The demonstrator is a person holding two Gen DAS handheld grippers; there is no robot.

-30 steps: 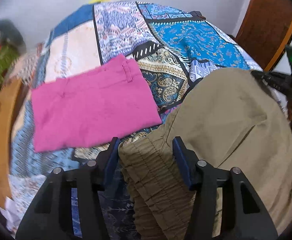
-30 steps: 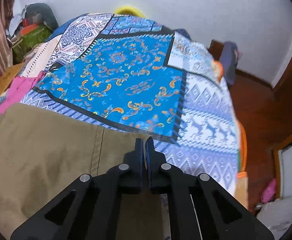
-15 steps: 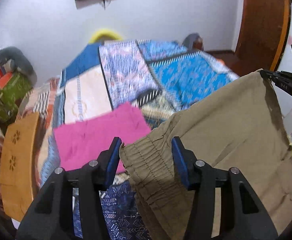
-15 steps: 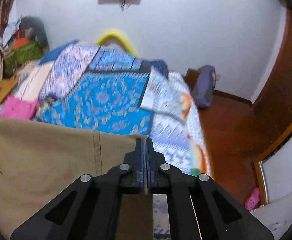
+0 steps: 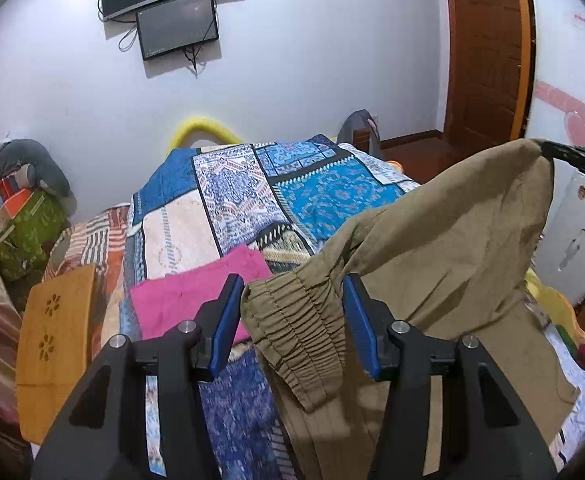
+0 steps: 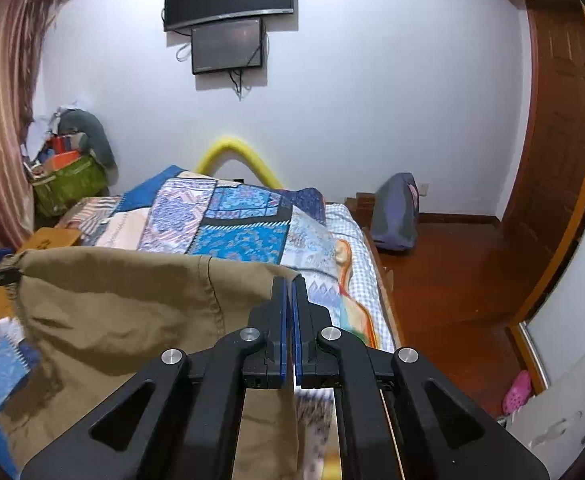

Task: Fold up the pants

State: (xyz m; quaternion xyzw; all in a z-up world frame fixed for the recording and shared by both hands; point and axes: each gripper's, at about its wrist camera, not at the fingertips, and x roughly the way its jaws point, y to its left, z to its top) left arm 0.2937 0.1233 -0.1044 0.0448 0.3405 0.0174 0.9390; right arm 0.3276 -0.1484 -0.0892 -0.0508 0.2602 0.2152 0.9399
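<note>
Left wrist view shows the khaki pants point(image 5: 452, 248) lifted above the bed point(image 5: 220, 200); left claw point(image 5: 290, 320) spread around the elastic waistband, right claw point(image 6: 291, 312) clenched on their far corner; next, probably laying them flat.

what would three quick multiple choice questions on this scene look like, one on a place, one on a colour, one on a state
1. Where does the folded pink garment lie?
A. on the bed
B. on the floor
C. on the door

2. What colour are the pants being held?
A. blue
B. khaki
C. white

3. How is the right gripper?
A. wide open
B. lying on the bed
C. shut on the pants

Answers: 1 A, it rests on the patterned bedspread. 2 B, the hanging cloth is tan-khaki. 3 C, its fingers pinch the cloth's top corner.
</note>
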